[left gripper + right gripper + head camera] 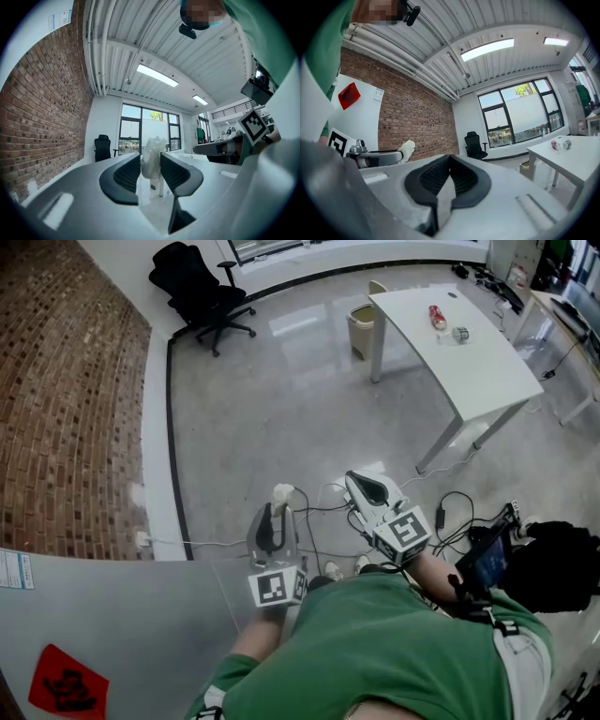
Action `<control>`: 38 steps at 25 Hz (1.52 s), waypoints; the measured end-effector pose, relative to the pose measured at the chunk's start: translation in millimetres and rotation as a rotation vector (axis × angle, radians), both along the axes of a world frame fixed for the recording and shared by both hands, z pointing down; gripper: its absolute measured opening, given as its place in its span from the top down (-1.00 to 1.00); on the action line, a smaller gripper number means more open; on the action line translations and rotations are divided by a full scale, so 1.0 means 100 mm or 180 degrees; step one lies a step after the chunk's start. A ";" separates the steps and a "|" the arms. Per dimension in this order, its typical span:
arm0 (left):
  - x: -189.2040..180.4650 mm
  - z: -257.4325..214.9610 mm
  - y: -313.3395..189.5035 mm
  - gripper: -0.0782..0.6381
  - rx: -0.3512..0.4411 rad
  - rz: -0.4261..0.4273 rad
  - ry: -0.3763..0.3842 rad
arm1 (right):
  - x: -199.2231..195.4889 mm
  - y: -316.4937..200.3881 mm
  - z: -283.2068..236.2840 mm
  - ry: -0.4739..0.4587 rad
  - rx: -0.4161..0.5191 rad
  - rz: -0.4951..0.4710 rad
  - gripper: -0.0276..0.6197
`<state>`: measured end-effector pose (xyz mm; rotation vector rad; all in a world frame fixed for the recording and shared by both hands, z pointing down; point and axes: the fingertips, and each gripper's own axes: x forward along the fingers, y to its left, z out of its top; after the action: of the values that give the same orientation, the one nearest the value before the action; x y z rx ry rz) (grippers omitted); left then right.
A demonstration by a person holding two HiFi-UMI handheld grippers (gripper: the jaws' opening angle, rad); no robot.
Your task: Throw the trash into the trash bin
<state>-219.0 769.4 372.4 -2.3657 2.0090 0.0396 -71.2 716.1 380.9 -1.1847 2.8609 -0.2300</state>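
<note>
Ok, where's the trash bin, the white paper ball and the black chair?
trash bin [360,334]: head view, its front wall.
paper ball [151,157]: left gripper view, its crumpled middle.
black chair [183,273]: head view, its backrest.

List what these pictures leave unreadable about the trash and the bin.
Trash bin: its inside, too small in the head view; right gripper view shows only its side.
Red item and clear item on the white table: too small to identify.
White wad in the left gripper: pads hide its sides.

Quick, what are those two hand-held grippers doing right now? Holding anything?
Left hand-held gripper: closed on a crumpled white paper wad.
Right hand-held gripper: closed, empty.
</note>
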 end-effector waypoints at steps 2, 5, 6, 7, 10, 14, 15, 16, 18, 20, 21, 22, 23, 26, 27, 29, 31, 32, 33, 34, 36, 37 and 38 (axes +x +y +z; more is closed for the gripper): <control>0.04 0.00 -0.01 0.39 -0.0006 -0.0020 -0.0023 | 0.03 -0.02 0.00 -0.0001 0.0012 -0.0019 0.91; 0.11 0.01 -0.01 0.39 -0.0010 -0.0049 -0.0062 | 0.12 -0.08 0.00 0.0004 0.0035 0.0022 0.91; 0.14 0.02 -0.01 0.39 -0.0005 -0.0064 -0.0082 | 0.14 -0.09 0.00 0.0015 0.0061 0.0016 0.91; 0.16 0.01 -0.02 0.39 0.0005 -0.0082 -0.0106 | 0.15 -0.09 -0.01 0.0032 0.0115 -0.0014 0.91; 0.21 0.00 -0.05 0.40 0.0030 -0.0141 -0.0173 | 0.14 -0.09 -0.08 0.0108 0.0330 -0.0086 0.91; 0.16 -0.03 -0.17 0.40 0.0051 -0.0254 -0.0240 | 0.06 -0.18 -0.12 0.0158 0.0417 -0.0127 0.91; 0.14 -0.03 -0.23 0.40 0.0058 -0.0277 -0.0253 | 0.05 -0.23 -0.12 0.0159 0.0414 -0.0131 0.91; 0.12 -0.03 -0.28 0.40 0.0061 -0.0293 -0.0265 | 0.03 -0.28 -0.11 0.0160 0.0412 -0.0133 0.90; 0.08 -0.01 -0.40 0.40 0.0054 -0.0302 -0.0288 | 0.01 -0.38 -0.10 0.0155 0.0395 -0.0125 0.91; 0.05 0.00 -0.54 0.40 0.0034 -0.0293 -0.0307 | -0.02 -0.50 -0.09 0.0151 0.0382 -0.0107 0.91; 0.03 0.01 -0.61 0.40 0.0025 -0.0291 -0.0316 | -0.04 -0.56 -0.09 0.0152 0.0376 -0.0099 0.91; 0.00 0.02 -0.69 0.40 0.0019 -0.0293 -0.0331 | -0.06 -0.63 -0.08 0.0156 0.0372 -0.0092 0.91; -0.03 0.03 -0.77 0.40 0.0012 -0.0294 -0.0350 | -0.10 -0.70 -0.07 0.0161 0.0370 -0.0085 0.91; -0.16 0.01 -1.05 0.40 0.0014 -0.0271 -0.0380 | -0.25 -0.96 -0.05 0.0191 0.0372 -0.0061 0.91; -0.21 0.00 -1.14 0.40 0.0028 -0.0254 -0.0392 | -0.32 -1.05 -0.05 0.0200 0.0369 -0.0049 0.91; -0.35 -0.04 -1.33 0.40 0.0064 -0.0224 -0.0399 | -0.47 -1.24 -0.06 0.0205 0.0342 -0.0026 0.91; -0.52 -0.09 -1.53 0.40 0.0089 -0.0234 -0.0364 | -0.63 -1.42 -0.09 0.0212 0.0327 -0.0016 0.90; -0.62 -0.10 -1.62 0.40 0.0081 -0.0243 -0.0343 | -0.72 -1.51 -0.10 0.0222 0.0323 -0.0013 0.91; -0.72 -0.11 -1.71 0.40 0.0077 -0.0254 -0.0312 | -0.80 -1.60 -0.11 0.0227 0.0315 -0.0007 0.91; -0.82 -0.11 -1.80 0.40 0.0080 -0.0259 -0.0281 | -0.89 -1.69 -0.12 0.0222 0.0308 0.0001 0.91; -1.00 -0.09 -1.96 0.40 0.0095 -0.0245 -0.0243 | -1.07 -1.86 -0.15 0.0204 0.0315 0.0018 0.91; -1.09 -0.08 -2.03 0.40 0.0107 -0.0238 -0.0239 | -1.15 -1.94 -0.15 0.0193 0.0322 0.0026 0.91; -1.17 -0.06 -2.10 0.40 0.0116 -0.0233 -0.0238 | -1.24 -2.02 -0.15 0.0179 0.0324 0.0032 0.91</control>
<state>-335.7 559.6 365.9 -2.2354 2.0407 -0.0139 -194.8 514.4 366.0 -1.2052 2.8745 -0.0506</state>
